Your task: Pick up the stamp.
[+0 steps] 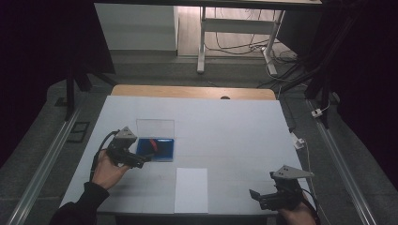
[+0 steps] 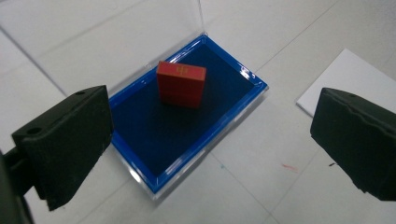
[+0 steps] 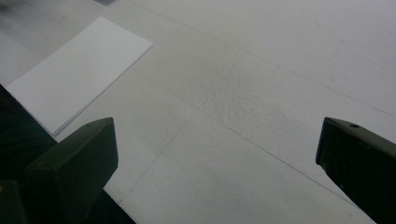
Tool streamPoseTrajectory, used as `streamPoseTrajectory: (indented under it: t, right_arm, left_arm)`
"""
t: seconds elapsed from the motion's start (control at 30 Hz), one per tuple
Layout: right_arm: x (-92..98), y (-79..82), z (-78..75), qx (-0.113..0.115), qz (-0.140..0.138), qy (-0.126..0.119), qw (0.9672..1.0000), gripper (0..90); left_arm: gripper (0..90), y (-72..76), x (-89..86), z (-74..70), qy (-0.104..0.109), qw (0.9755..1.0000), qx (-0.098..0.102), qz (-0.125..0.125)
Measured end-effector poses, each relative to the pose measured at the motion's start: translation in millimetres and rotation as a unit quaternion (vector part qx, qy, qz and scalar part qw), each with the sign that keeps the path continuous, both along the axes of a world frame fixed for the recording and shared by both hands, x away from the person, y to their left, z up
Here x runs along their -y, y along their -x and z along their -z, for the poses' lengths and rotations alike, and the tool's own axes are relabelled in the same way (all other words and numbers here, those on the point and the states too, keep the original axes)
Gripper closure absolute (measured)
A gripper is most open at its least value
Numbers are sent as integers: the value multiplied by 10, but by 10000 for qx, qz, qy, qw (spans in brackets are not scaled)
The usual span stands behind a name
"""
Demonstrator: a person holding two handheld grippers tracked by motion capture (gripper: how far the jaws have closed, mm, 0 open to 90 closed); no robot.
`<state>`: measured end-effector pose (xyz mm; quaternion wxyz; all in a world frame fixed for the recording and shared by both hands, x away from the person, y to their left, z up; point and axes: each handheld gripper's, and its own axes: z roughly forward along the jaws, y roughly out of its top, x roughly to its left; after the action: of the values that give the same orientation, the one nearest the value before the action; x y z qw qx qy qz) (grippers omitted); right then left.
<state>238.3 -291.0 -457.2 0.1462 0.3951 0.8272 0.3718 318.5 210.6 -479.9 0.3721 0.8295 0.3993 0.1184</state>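
A shallow blue-lined case point(image 1: 164, 151) point(image 2: 140, 140) lies left of the table's middle with its clear lid point(image 1: 155, 127) point(image 2: 140, 32) standing up at the back. Inside it a small red block point(image 1: 153, 144) point(image 2: 181, 84) stands on edge. My left gripper point(image 1: 141, 160) point(image 2: 210, 140) is open just left of the case, nothing between its jaws. Near the front right edge, my right gripper point(image 1: 259, 198) point(image 3: 219, 168) hangs open over bare table. A white sheet of paper point(image 1: 191, 190) point(image 2: 345, 81) point(image 3: 74, 72) lies at the front middle.
The table point(image 1: 234, 136) is covered in white, with a wooden strip along its far edge. Metal rails run down both sides of the table. A desk frame and cables stand on the floor behind it.
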Motion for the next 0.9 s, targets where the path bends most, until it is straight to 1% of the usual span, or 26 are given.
streamPoseTrajectory:
  t: [0.17,0.23,0.27,0.33,0.43,0.57,0.63,0.67,0.7,0.73,0.77,0.8,0.83,0.9]
  right_arm:
    - [2,-1,0,-7,4,-15,10000,0]
    - [-3,-1,1,-5,-8,14,10000,0]
    - [-5,0,1,-13,-6,28,10000,0]
    - [-8,-1,2,-26,-17,32,10000,0]
    - [-13,-2,4,-24,-32,48,10000,0]
    - [-21,-3,7,-22,-36,91,9999,0]
    - [-24,-2,7,-26,-40,116,9999,0]
    - [-25,-2,7,-28,-41,119,9999,0]
    - [-26,-1,7,-34,-49,118,9999,0]
    - [-26,0,7,-34,-56,117,9999,0]
    - [-26,0,7,-34,-56,117,9999,0]
    - [-26,2,6,-30,-63,143,9999,0]
    - [-26,2,6,-30,-63,143,9999,0]
    - [-29,4,7,-26,-76,157,9998,0]
  left_arm:
    - [0,-107,64,18,-124,9999,-3,73]
    - [0,-141,79,37,-165,9998,-7,104]
    - [0,-170,93,56,-221,9997,-32,110]
    - [0,-184,100,68,-240,9996,-48,123]
    - [0,-232,134,106,-325,9993,-99,179]
    - [0,-302,186,148,-534,9982,-81,245]
    - [16,-337,197,162,-570,9980,-65,262]
    - [33,-355,197,170,-560,9980,-58,271]
    - [89,-372,193,175,-565,9980,-63,281]
    - [122,-389,190,183,-571,9979,-68,288]
    - [122,-403,188,193,-581,9979,-61,289]
    - [182,-416,185,205,-599,9978,-59,281]
    - [182,-430,179,213,-638,9975,-71,284]
    - [245,-452,173,227,-661,9973,-83,301]
